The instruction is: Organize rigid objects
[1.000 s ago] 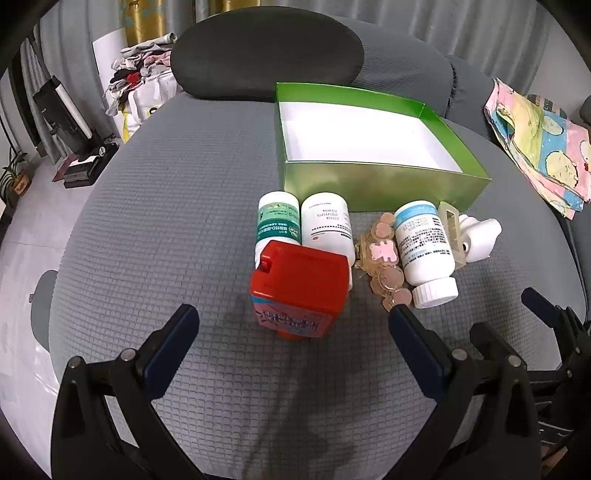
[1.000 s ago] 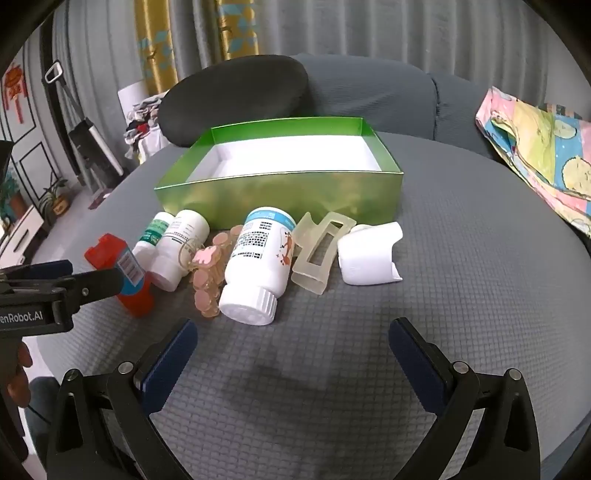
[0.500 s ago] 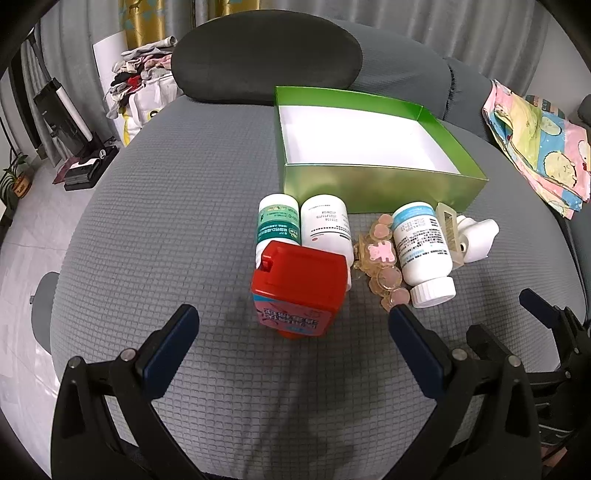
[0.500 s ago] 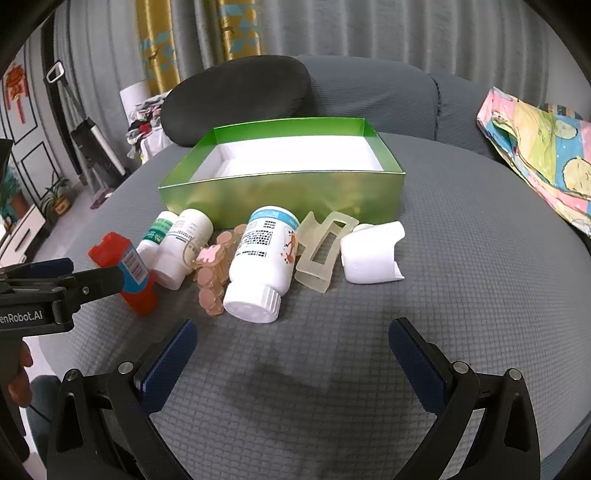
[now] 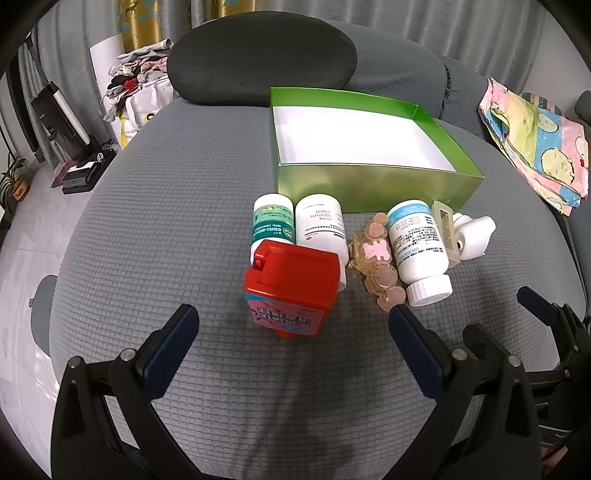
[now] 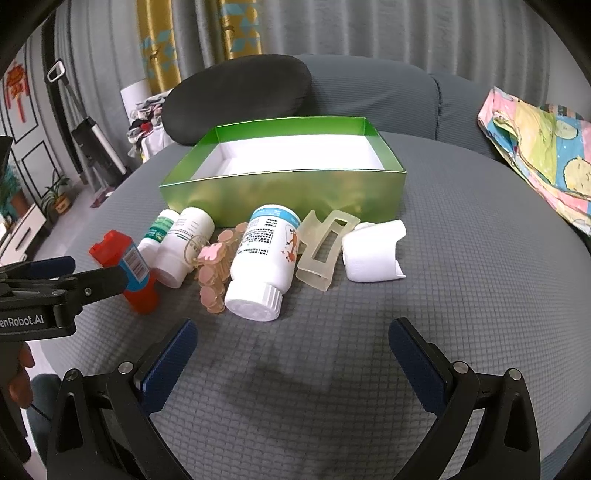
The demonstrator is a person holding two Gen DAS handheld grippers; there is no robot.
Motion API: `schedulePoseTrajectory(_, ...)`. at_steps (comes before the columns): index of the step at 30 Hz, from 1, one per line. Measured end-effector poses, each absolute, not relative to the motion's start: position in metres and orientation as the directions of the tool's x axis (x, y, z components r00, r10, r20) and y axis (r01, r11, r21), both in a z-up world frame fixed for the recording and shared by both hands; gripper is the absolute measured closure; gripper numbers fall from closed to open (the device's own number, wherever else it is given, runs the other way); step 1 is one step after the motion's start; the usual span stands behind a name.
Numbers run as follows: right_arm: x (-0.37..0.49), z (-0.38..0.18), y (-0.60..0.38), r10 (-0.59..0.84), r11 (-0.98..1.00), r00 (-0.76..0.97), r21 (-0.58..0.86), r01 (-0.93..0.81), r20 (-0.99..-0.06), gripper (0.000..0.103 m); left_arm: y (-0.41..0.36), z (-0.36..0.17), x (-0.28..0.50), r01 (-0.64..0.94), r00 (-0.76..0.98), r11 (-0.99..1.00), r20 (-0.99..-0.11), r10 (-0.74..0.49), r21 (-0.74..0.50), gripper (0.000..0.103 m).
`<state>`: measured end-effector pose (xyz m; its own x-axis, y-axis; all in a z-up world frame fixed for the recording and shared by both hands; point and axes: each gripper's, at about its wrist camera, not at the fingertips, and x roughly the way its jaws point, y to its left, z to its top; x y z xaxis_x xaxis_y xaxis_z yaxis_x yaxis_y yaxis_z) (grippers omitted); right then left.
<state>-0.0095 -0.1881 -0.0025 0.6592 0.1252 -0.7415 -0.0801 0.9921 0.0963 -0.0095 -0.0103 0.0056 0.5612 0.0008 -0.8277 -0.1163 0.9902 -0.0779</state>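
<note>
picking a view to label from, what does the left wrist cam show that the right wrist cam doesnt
Only the left wrist view shows the red container's top face and lid, plus the white floor at far left. Only the right wrist view shows the barcode on its side, the person's hand on the left gripper, and the hair clip clearly. Both show the open green box, three white bottles, the pink beads and open grippers.

I see a grey quilted sofa cushion (image 5: pixel 155 229) as the work surface. Behind it lies a dark charcoal oval pillow (image 5: pixel 258 59). A pastel cartoon-print cloth (image 6: pixel 535 155) lies at the right. Grey pleated curtains (image 6: pixel 369 26) with yellow patterned panels (image 6: pixel 236 26) hang behind.
</note>
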Motion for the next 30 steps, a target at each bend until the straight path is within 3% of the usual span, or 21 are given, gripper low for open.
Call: schedulePoseTrajectory(30, -0.0103, -0.004, -0.1849, 0.13, 0.992, 0.656, 0.094, -0.089, -0.743, 0.0, -0.0141, 0.0046, -0.0093, -0.101, 0.563, 0.992, -0.827, -0.007, -0.077, 0.001)
